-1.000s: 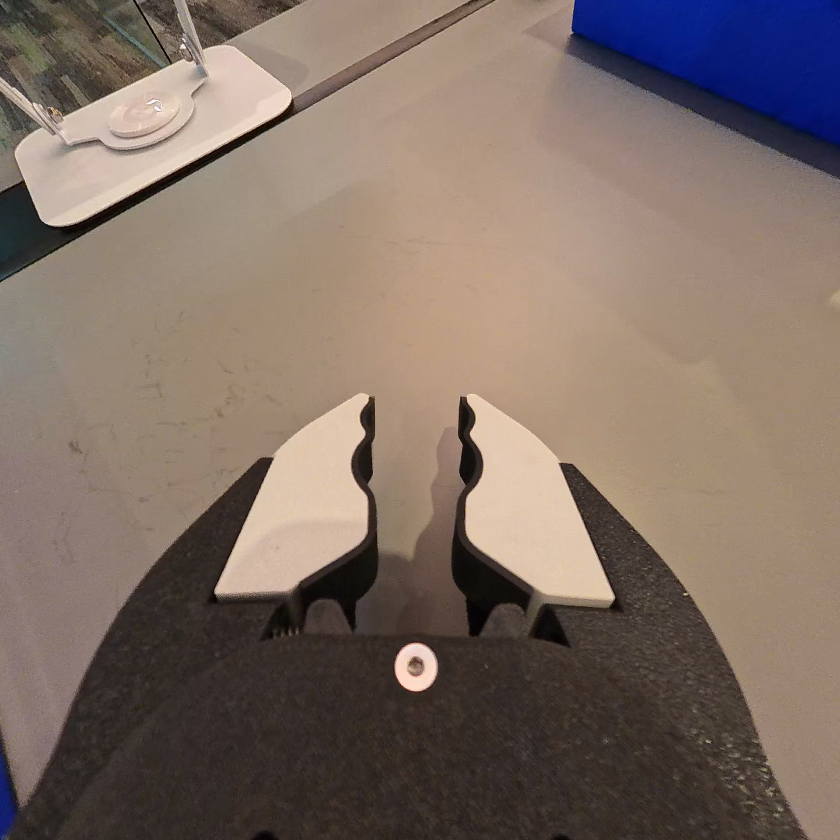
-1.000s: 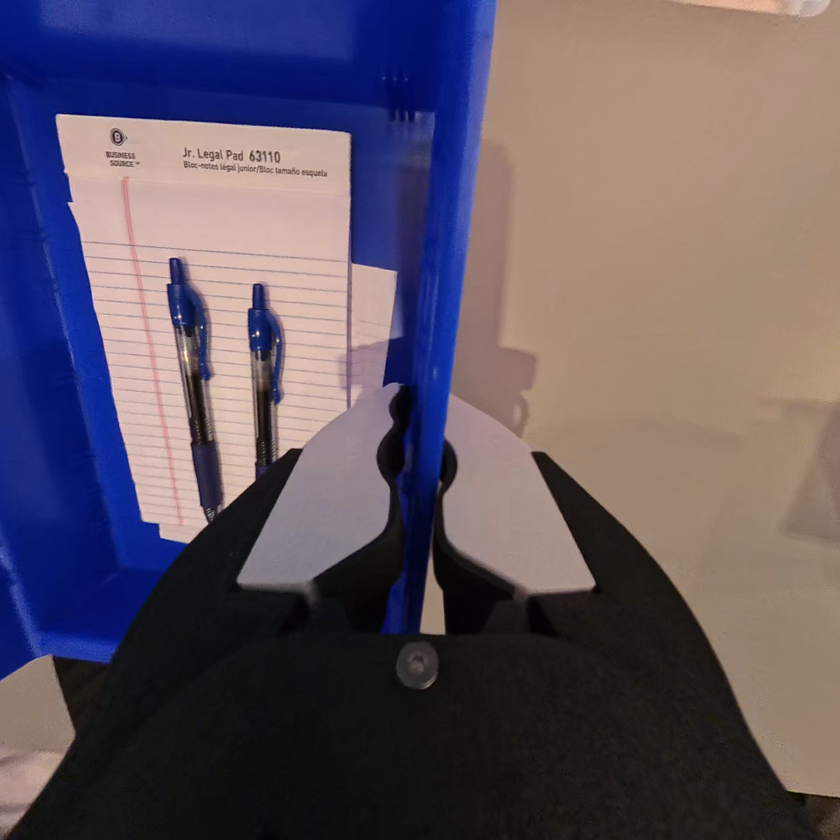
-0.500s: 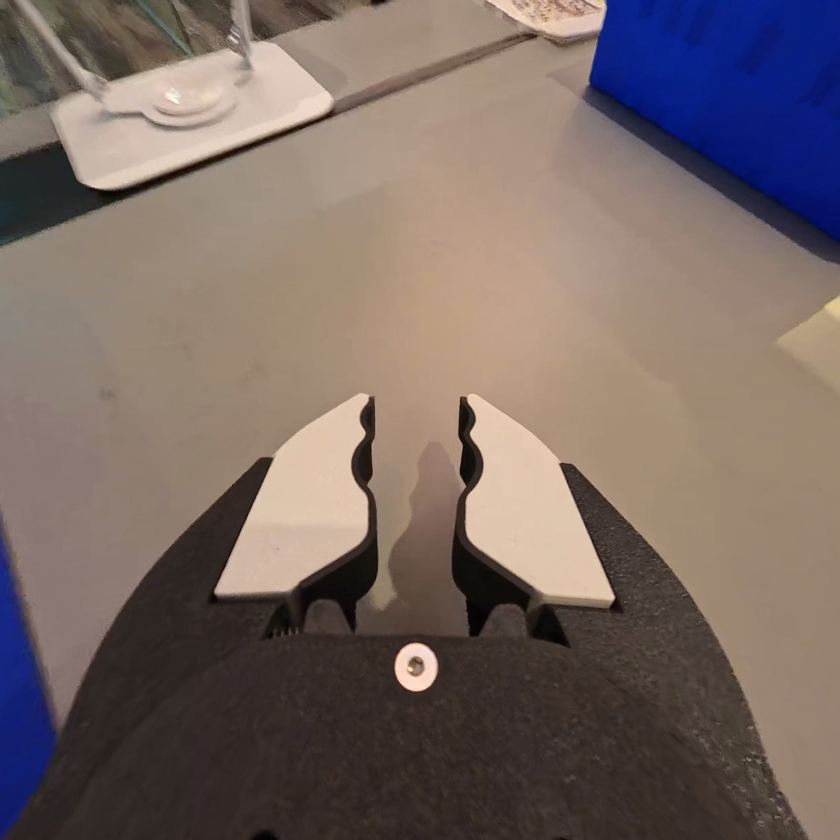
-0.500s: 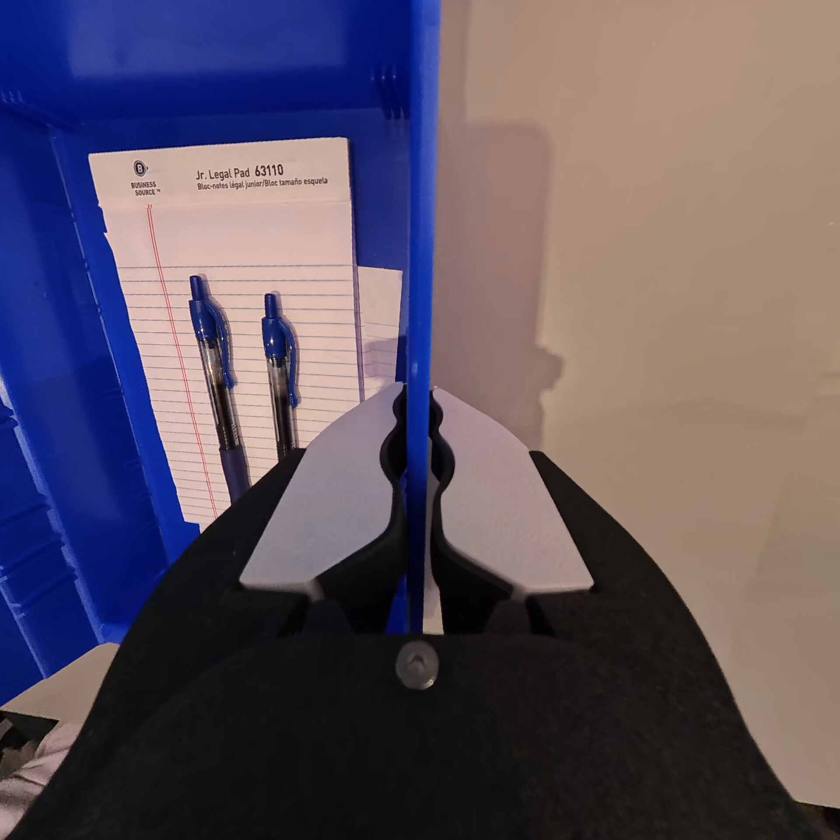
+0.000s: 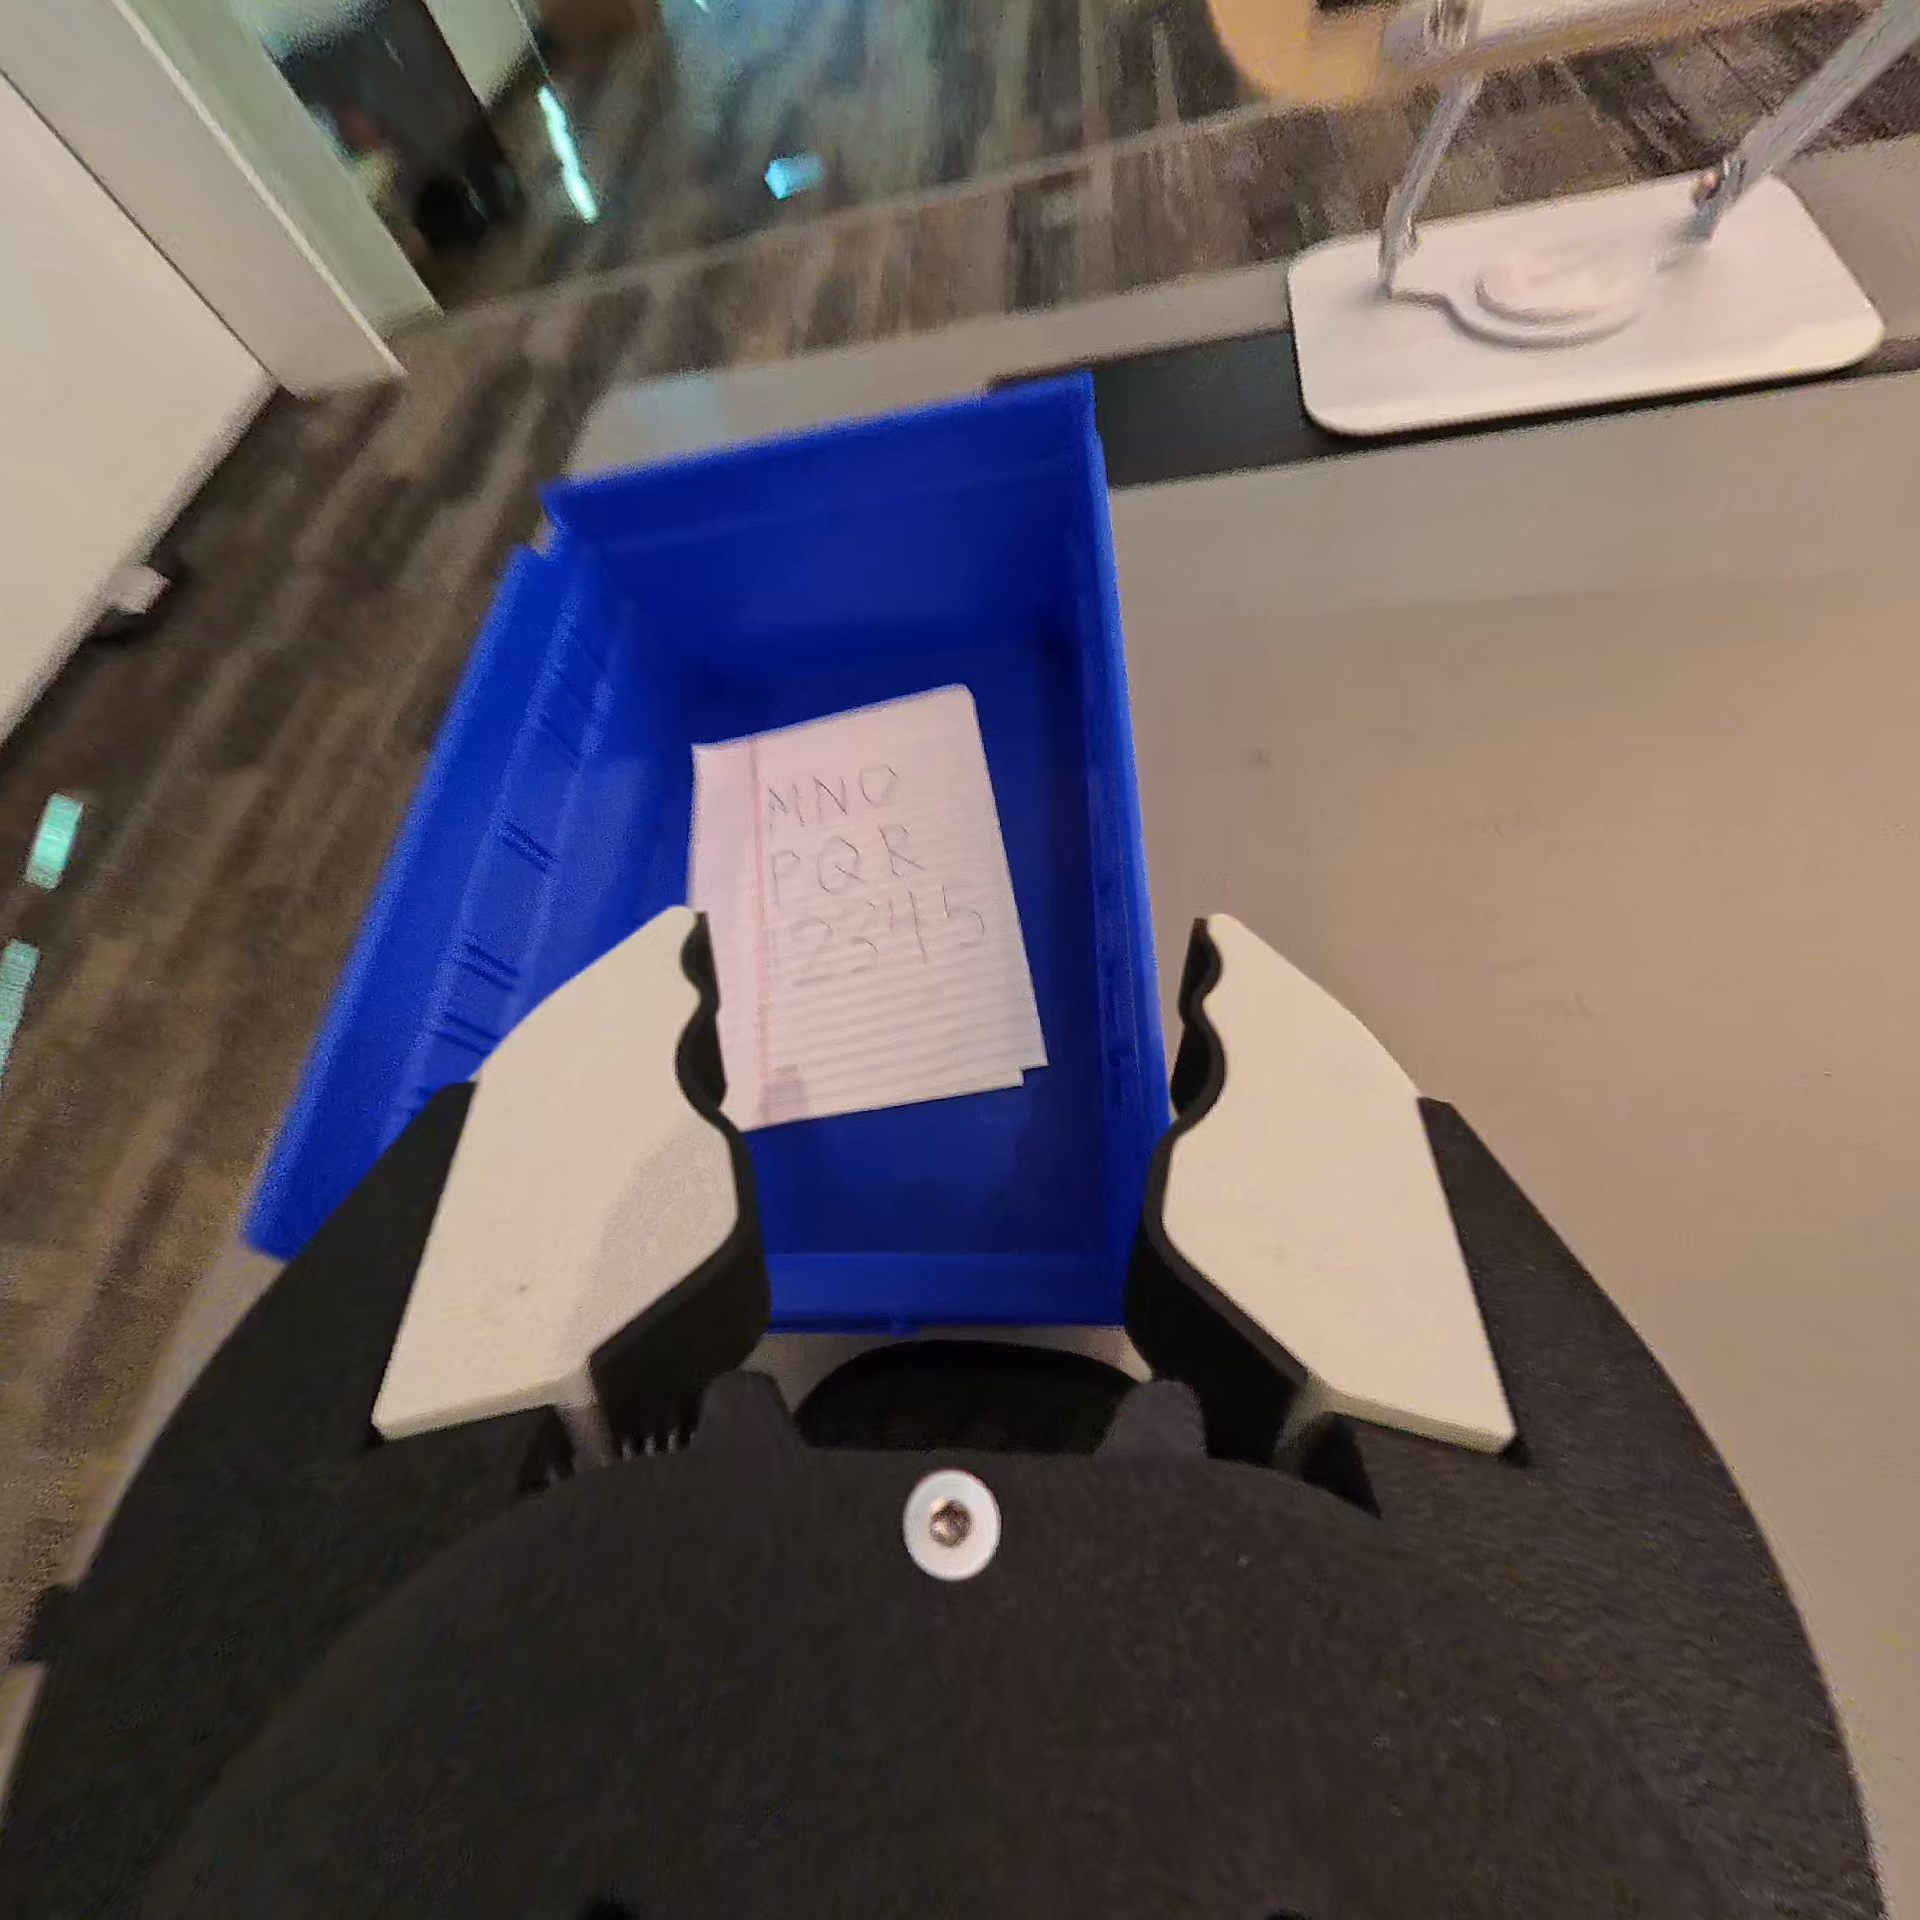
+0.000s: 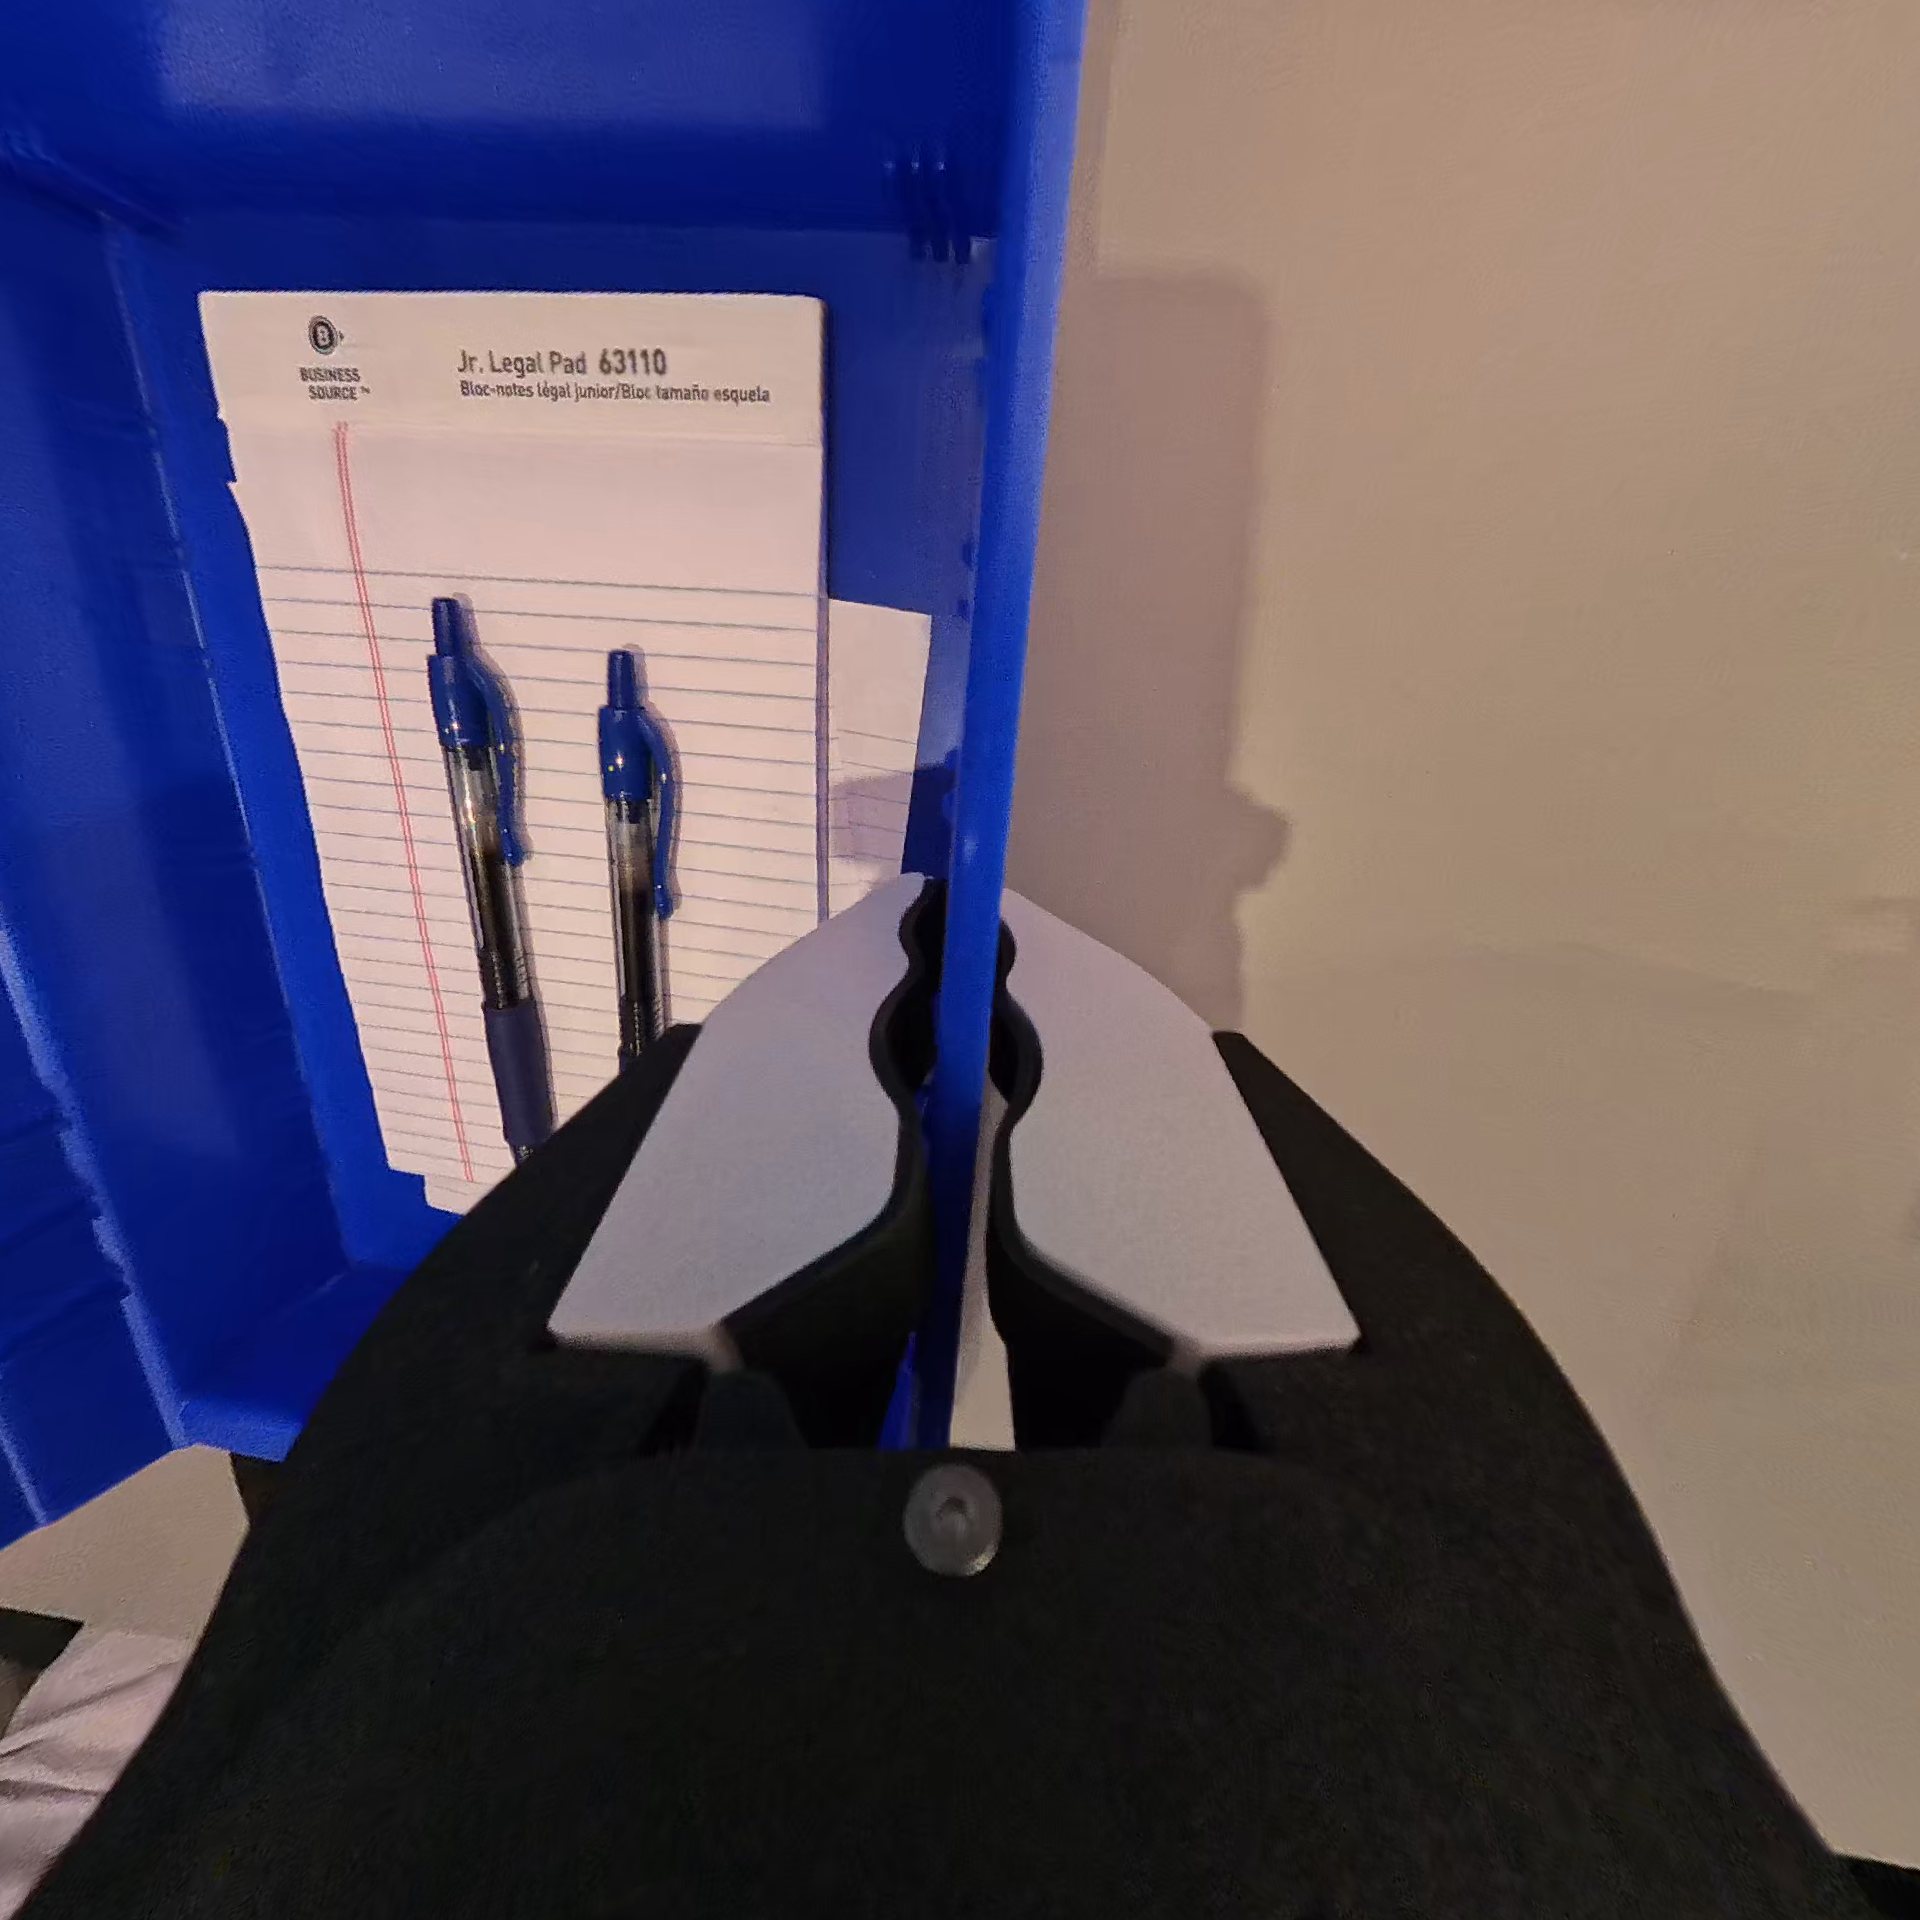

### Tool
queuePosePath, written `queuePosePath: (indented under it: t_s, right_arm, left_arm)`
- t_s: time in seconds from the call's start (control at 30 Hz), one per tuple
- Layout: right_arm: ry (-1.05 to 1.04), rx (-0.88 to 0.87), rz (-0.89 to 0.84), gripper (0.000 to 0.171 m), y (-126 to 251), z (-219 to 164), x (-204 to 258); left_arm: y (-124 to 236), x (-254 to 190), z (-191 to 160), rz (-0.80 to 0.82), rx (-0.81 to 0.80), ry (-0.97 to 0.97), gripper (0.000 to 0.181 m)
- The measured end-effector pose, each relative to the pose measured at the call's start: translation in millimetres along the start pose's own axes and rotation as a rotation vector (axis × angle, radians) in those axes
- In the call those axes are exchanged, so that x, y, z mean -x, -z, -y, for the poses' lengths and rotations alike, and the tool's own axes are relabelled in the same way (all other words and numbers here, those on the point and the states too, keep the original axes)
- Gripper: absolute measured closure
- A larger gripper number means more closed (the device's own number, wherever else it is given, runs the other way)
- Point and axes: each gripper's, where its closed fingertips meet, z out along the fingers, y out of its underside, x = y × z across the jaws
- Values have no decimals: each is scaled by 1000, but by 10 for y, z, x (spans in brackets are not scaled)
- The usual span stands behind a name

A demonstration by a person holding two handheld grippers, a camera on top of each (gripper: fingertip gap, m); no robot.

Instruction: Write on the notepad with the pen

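In the right wrist view a white lined notepad (image 6: 582, 499) lies in a blue bin (image 6: 125, 831). Two blue pens (image 6: 473, 810) (image 6: 634, 821) lie side by side on it. My right gripper (image 6: 964, 914) is shut on the bin's right wall (image 6: 977, 520), one finger inside and one outside. In the left wrist view my left gripper (image 5: 945, 930) is wide open and empty. It hovers over the near end of a second blue bin (image 5: 468, 883), which holds a loose lined sheet (image 5: 883, 997) with handwriting on it.
A loose sheet (image 6: 878, 707) sticks out from under the notepad. The grey table (image 5: 1507, 831) stretches right of the left bin. A white stand base (image 5: 1558, 312) sits at the back right. The floor (image 5: 208, 727) drops off left of that bin. One gripper's finger ends stand about 75 cm off the other's.
My left gripper has swung left from over bare table to over the bin with the written sheet, and its jaws have opened wider. The right gripper stays shut on the bin wall.
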Motion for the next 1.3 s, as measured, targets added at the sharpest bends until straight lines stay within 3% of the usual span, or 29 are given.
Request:
queuePosePath:
  t_s: [0.13, 0.27, 0.33, 0.47, 0.77, 0.93, 1.07, 1.3]
  right_arm:
    - [-5, -8, 20, 165, 1, -5, 7]
    - [-13, -8, 30, 165, 3, -14, 12]
    - [-8, -6, 24, 165, 3, -18, 14]
    - [-1, -5, 22, 165, 3, -18, 11]
    - [7, 0, 26, 165, 2, -24, 12]
    - [3, 1, 25, 165, 3, -26, 12]
    - [1, 2, 20, 165, 3, -35, 21]
    - [-38, 5, 37, 164, -1, -82, 121]
  left_arm:
    - [-250, -141, -350, -115, 117, 87, 102]
    - [-433, -308, -488, -165, 145, 125, 114]
    - [-523, -358, -511, -168, 163, 107, 125]
    - [-623, -506, -443, -217, 138, 86, 164]
    - [-615, -720, -398, -203, 144, 20, 167]
    - [-445, -1157, -381, -253, 135, 15, 166]
    - [-263, -1595, -345, -347, 95, 153, 160]
    - [-34, -2185, -317, -429, 69, 124, 159]
